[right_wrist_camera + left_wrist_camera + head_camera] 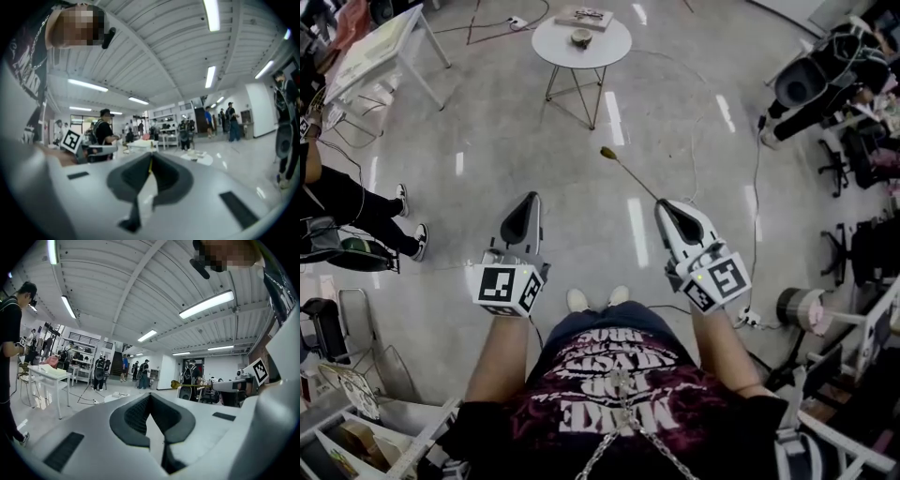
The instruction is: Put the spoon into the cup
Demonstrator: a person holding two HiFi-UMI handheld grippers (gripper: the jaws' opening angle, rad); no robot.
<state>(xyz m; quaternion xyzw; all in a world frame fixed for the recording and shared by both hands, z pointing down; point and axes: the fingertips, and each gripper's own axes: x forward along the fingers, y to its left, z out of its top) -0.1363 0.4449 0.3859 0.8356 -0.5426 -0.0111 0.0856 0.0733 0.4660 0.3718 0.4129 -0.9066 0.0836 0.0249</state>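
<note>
A thin gold spoon [628, 173] sticks out up and to the left from my right gripper [664, 204], whose jaws are shut on the end of its handle. In the right gripper view the handle [150, 165] shows as a yellow sliver between the closed jaws. The left gripper view catches the spoon's bowl [176, 384] off to the right. My left gripper [528, 199] is held level beside it, shut with nothing in it. The cup [581, 37] stands on a round white table [609, 49] well ahead of both grippers, across bare floor.
A flat book-like thing [584, 17] lies on the table behind the cup. A seated person's legs [356, 216] are at the left, with a white desk [375, 47] beyond. Office chairs [834, 164] and equipment crowd the right side. Cables [757, 187] trail over the floor.
</note>
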